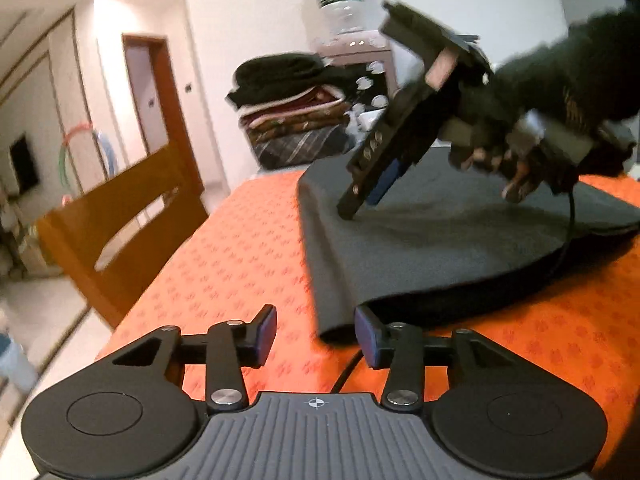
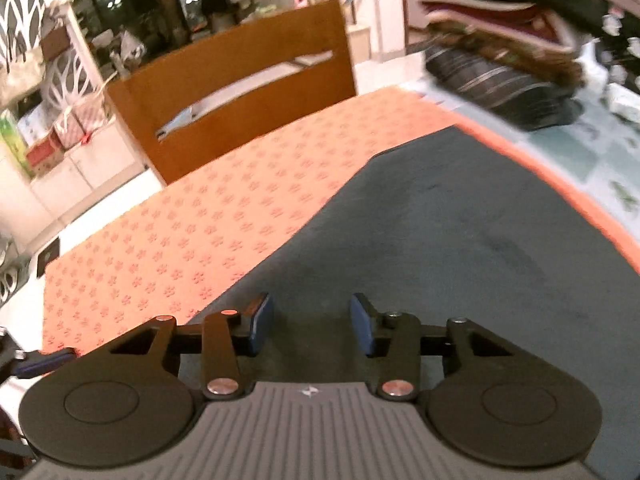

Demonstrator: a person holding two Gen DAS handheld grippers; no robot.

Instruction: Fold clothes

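A dark grey garment (image 1: 420, 248) lies folded flat on the orange patterned tabletop (image 1: 224, 280), one doubled-over edge curling up slightly at its near corner.

White walls, a wooden door (image 1: 150, 92) — a wooden chair (image 2: 240, 80) nearby.

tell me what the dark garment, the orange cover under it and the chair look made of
Dark garment: soft matte knit, probably cotton jersey; it drapes limp with rolled edges. Orange cover: looks like woven or embossed cloth with a repeating flower motif, faint sheen. Chair: smooth wood, seemingly varnished, warm brown with a slotted back.
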